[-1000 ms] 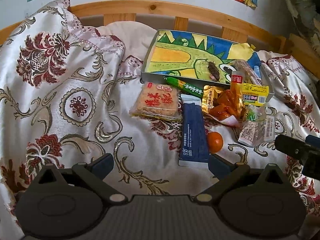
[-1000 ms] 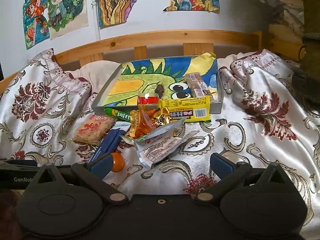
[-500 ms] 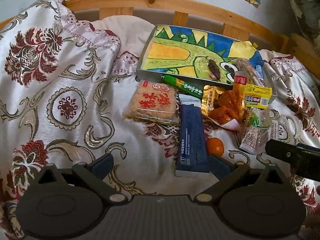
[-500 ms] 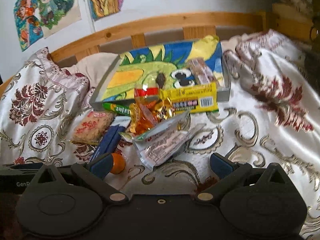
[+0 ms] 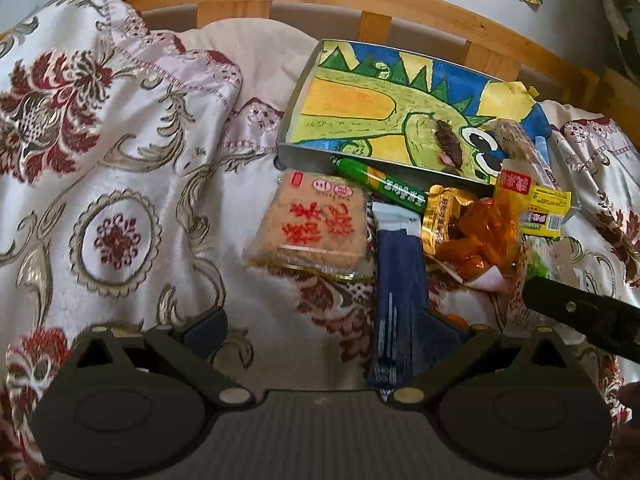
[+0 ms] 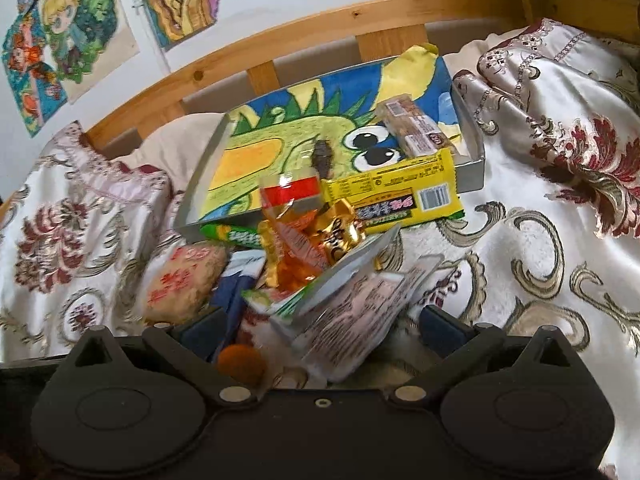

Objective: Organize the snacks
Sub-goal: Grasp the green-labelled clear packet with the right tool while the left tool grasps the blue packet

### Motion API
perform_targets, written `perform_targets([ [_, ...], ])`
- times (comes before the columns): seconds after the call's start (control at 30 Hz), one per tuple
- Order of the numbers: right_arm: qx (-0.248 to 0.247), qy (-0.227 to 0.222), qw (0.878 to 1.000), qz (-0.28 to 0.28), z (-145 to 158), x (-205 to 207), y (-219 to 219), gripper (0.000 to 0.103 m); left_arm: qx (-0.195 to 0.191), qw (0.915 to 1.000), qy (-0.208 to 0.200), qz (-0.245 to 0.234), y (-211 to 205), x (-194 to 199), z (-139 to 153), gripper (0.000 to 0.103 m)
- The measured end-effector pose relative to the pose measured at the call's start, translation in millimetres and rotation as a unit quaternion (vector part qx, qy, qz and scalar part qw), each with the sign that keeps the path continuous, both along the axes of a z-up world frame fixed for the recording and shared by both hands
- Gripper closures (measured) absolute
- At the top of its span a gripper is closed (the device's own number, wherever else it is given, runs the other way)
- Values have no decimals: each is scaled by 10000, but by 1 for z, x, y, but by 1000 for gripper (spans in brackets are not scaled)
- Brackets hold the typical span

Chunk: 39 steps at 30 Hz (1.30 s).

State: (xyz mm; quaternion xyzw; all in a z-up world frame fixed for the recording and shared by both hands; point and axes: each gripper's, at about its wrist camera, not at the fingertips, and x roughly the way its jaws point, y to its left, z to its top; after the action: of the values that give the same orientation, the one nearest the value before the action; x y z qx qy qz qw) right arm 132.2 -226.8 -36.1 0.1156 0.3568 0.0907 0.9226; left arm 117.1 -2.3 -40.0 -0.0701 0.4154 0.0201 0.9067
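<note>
Snacks (image 6: 312,240) heaped just ahead of right gripper (image 6: 320,320), short of tray (image 6: 472,176); jaws apart, astride clear packet (image 6: 352,320). Left gripper (image 5: 324,324) also spread, blue bar (image 5: 400,280) by inner finger. Risk: crinkly film slipping, dragging orange (image 6: 242,364) or neighbours along.

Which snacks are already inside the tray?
Two: a brown wrapped bar and a small dark piece lie in the tray; the others lie outside.
</note>
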Motion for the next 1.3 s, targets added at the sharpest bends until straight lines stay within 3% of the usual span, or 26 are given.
perform_targets([
  [0.13,-104,71,9999,-118,-8,12,0,1,123,9997,-4,-190,-6,7,-4,1],
  [0.27,-285,96,9995,-117,-15,16,-1,10,234,9991,28,-339,-13,12,-8,1],
  [0.33,-218,41,9996,-147,-15,12,-4,18,226,9989,27,-412,-15,13,-9,1],
  [0.4,-187,41,9998,-23,-16,9,-2,38,211,9986,23,-479,-17,13,-10,1],
  [0.43,-209,48,9998,49,-16,7,0,43,208,9985,23,-511,-18,13,-11,1],
  [0.7,-291,-18,9996,-1,-4,-3,-9,73,-16,9982,62,-603,-20,17,-13,3],
  [0.87,-700,-71,9973,211,0,-7,-12,74,-65,9977,23,-674,-31,25,-12,8],
  [0.97,-807,-101,9962,318,0,-6,-10,74,-99,9980,28,-617,-36,33,-12,16],
  [1.17,-815,-121,9960,334,-2,-4,-11,72,-551,9977,261,-289,-33,48,-18,27],
  [1.23,-799,-116,9962,330,-2,-4,-11,70,-516,9978,341,-230,-31,52,-23,36],
  [1.3,-762,-106,9965,327,-3,-2,-13,68,-436,9981,345,-268,-30,53,-25,37],
])
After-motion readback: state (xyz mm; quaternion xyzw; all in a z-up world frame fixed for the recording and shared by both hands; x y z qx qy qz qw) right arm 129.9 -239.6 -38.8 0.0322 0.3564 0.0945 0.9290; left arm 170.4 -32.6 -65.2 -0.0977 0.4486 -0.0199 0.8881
